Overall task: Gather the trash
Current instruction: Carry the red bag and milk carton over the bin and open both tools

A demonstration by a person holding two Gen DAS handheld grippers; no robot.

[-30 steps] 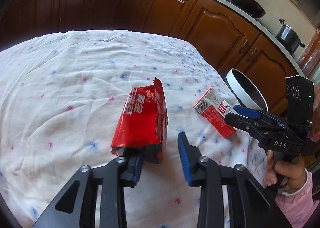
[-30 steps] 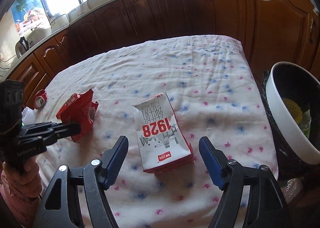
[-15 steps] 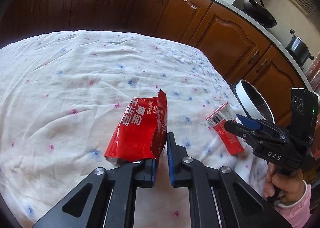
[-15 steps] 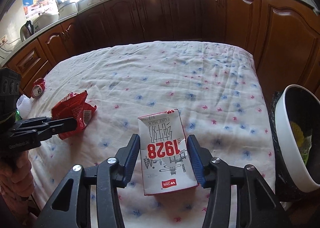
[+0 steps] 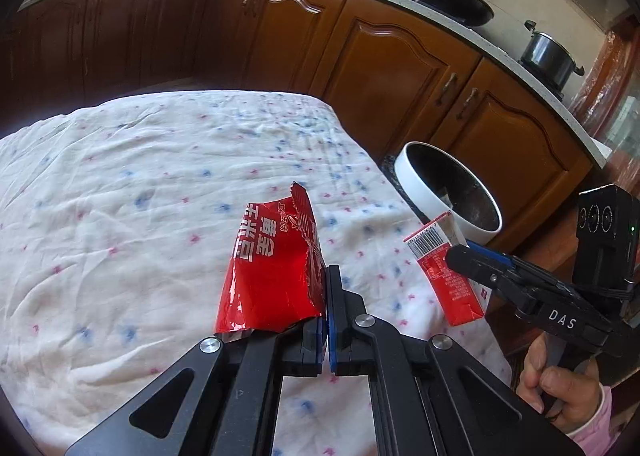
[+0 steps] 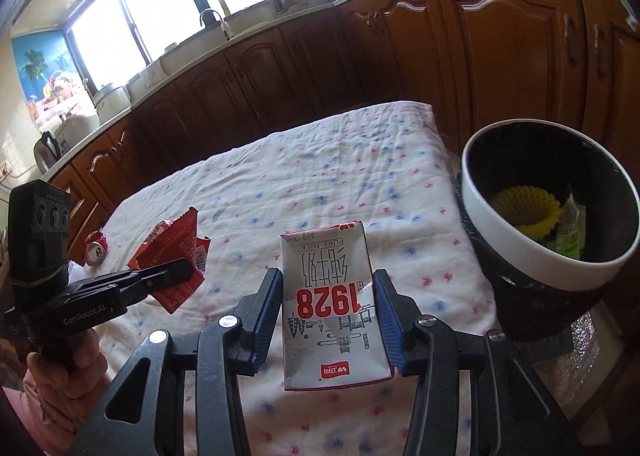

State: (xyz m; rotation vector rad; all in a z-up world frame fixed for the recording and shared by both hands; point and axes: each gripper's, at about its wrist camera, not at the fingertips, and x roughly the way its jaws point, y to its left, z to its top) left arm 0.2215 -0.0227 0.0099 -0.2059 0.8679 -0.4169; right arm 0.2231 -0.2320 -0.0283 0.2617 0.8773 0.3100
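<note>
Left tool (image 5: 327,298) clamps red wrapper (image 5: 272,272) | right tool (image 6: 328,308) grips milk carton (image 6: 332,308) between pads

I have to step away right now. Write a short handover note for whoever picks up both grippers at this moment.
Left gripper: shut on the red snack wrapper, pinching its lower edge, held above the tablecloth.
Right gripper: shut on the milk carton, one finger on each side, lifted off the cloth.
The trash bin stands off the table's right edge and already holds a yellow paper cup liner and other scraps.
Done: both pieces gripped and raised.
Left: carry each over the bin and release. A red can lies at the table's far left edge and probably goes next.
</note>
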